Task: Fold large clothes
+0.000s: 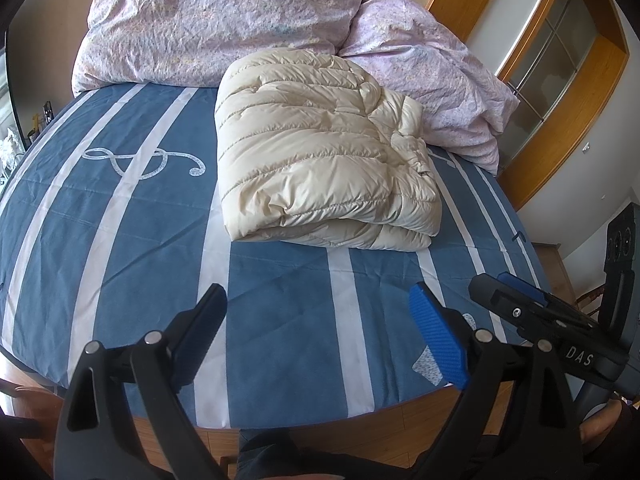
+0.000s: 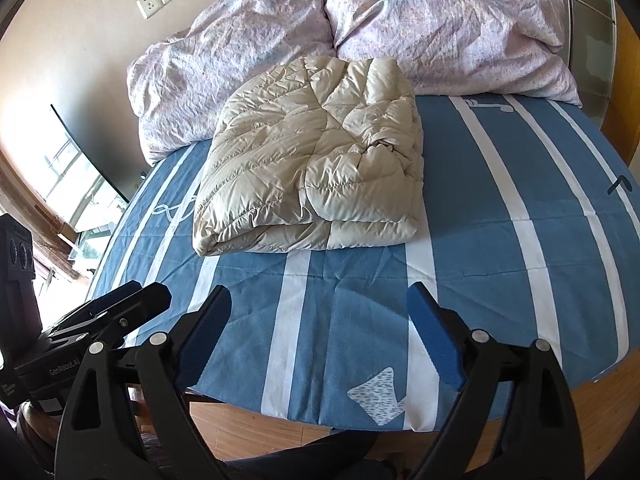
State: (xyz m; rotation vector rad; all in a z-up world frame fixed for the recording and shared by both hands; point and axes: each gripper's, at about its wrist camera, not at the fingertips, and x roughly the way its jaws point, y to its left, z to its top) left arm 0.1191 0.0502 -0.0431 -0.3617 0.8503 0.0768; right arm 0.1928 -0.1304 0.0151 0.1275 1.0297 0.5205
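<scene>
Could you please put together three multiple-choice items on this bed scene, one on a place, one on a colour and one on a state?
1. Where does the cream puffer jacket lie?
A. On the floor beside the bed
B. On the striped bedsheet, in front of the floral duvet
C. Over a chair

2. What colours is the bedsheet?
A. Blue with white stripes
B. Red with black checks
C. Plain green

3. What are the left gripper and right gripper doing?
A. Both shut on the jacket
B. One shut on the duvet
C. Both open, holding nothing

Answers:
1. B: the folded jacket rests on the sheet, with the duvet bunched behind it.
2. A: white bands run across blue cloth.
3. C: each pair of fingers stands wide apart over bare sheet near the bed's edge.
</scene>
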